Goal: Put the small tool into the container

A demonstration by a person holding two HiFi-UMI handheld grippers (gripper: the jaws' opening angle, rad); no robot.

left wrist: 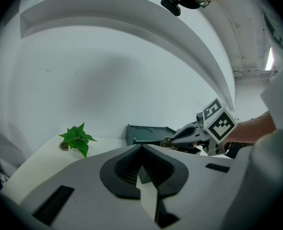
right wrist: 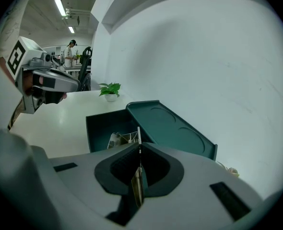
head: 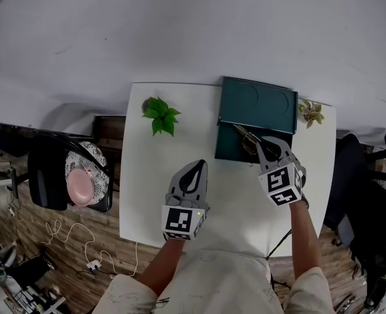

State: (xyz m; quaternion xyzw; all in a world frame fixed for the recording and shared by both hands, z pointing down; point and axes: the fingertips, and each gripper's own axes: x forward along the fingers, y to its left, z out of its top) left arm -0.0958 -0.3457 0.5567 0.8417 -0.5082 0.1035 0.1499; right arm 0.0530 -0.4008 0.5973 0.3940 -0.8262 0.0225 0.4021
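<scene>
A dark green container (head: 224,144) stands open at the far edge of a white table (head: 154,188), its lid (head: 257,103) swung back and standing up behind the box. In the right gripper view a pale, wiry item (right wrist: 118,139) lies on the container's floor; what it is cannot be told.

The right gripper (head: 263,146) points down over the container's near rim, its jaws pressed together on the small tool (head: 245,135), a thin brass-coloured metal piece. In its own view the tool (right wrist: 138,134) sits edge-on between the pads, its free end sticking out past the fingertips above the open box. In the head view that free end reaches over the container's inside, clear of the lid. Whether it touches anything inside cannot be told.

The left gripper (head: 197,166) hangs over the bare middle of the table, well apart from the container, its jaws drawn together at the tips with nothing between them.

A leafy green plant (head: 160,115) sits at the table's far left, and a smaller, paler plant (head: 311,112) just beside the lid at the far right.
</scene>
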